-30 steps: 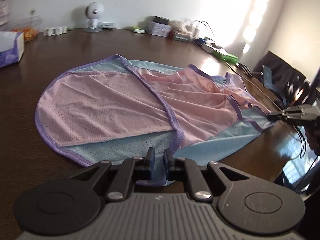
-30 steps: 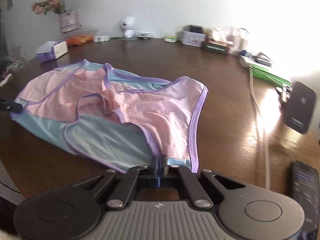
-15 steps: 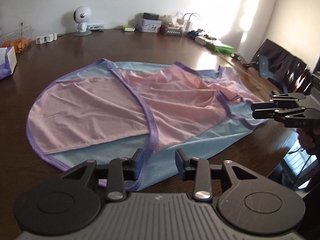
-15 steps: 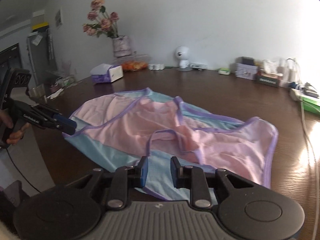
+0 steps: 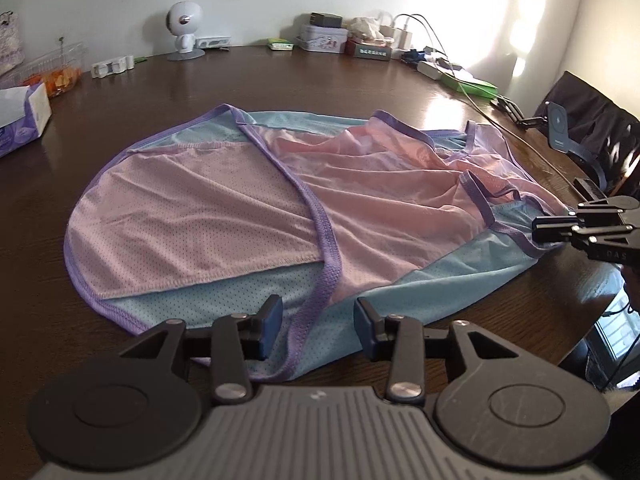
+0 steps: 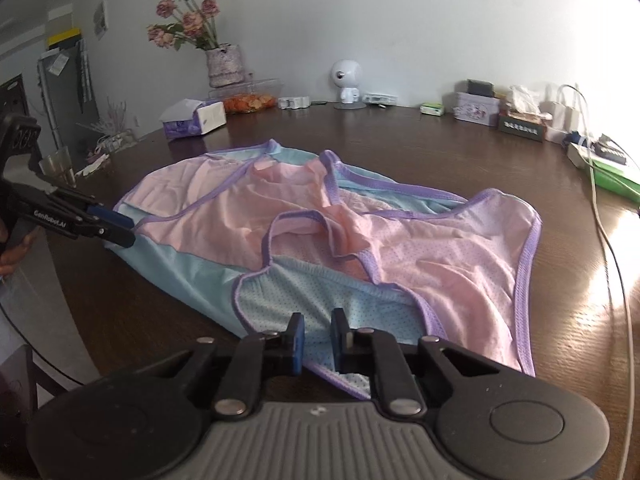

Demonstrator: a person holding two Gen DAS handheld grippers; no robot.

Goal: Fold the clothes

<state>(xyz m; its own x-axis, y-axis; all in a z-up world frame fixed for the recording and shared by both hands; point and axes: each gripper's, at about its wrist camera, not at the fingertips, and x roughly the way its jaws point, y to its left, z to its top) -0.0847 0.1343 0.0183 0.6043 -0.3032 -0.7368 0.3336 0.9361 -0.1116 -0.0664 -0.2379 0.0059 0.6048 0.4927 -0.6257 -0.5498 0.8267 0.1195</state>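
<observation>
in the left wrist view, a pink and blue mesh garment [image 5: 280, 216] with purple trim is seen spread flat on the dark wooden tabletop [image 5: 280, 76]. the left hand-held gripper [image 5: 316, 324] is held open, its jaws having just been opening, with the near hem lying between them, unpinched. a tissue box [image 5: 22, 118] and a small white robot figure [image 5: 184, 28] are set behind.

in the right wrist view, the right hand-held gripper [image 6: 318, 334] is seen narrowed over the blue hem, its jaws having just been closing; whether the cloth is pinched cannot be told. a vase of flowers [image 6: 224, 62] is shown only here.
</observation>
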